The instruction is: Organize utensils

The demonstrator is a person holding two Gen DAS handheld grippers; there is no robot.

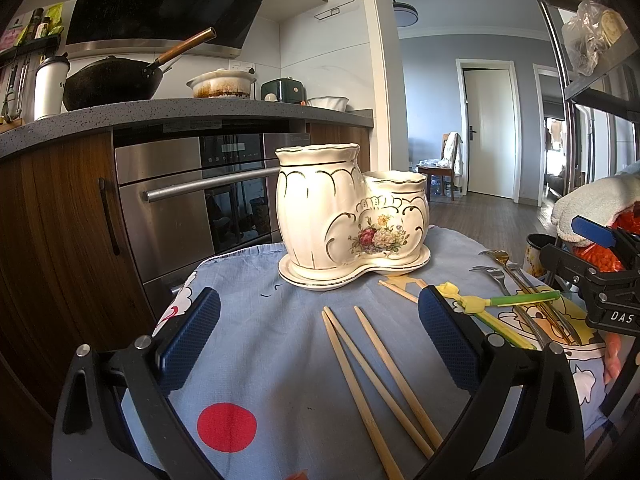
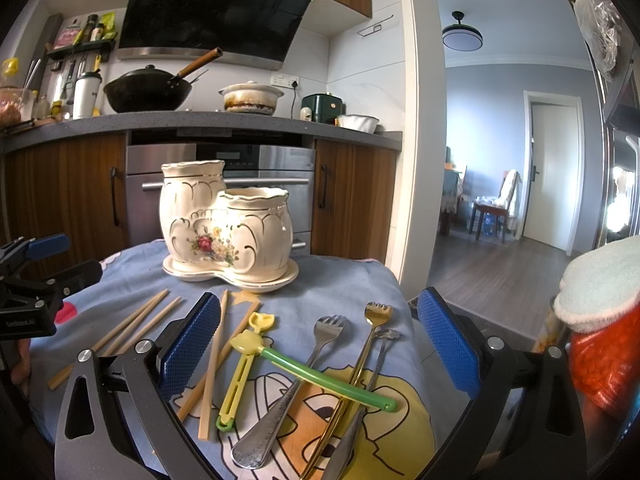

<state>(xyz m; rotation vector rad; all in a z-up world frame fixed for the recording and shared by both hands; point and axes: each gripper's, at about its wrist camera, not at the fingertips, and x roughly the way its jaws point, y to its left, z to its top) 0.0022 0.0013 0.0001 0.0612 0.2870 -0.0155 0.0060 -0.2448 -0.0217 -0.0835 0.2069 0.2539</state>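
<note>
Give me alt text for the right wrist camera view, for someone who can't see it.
An open right gripper hovers over forks, chopsticks and yellow-green child's chopsticks scattered on a cartoon-print cloth. Behind them stands an empty cream two-pot ceramic holder, before a kitchen counter. The left gripper shows at left.

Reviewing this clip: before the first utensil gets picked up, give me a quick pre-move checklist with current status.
1. Left gripper open, empty: ok.
2. Right gripper open, empty: ok.
3. Ceramic holder upright on its tray: ok.
4. Holder compartments free inside: cannot tell.
5. Wooden chopsticks lying loose between the left fingers: ok.
6. Forks free to lift: not ok, green-handled utensil lies across them.
</note>
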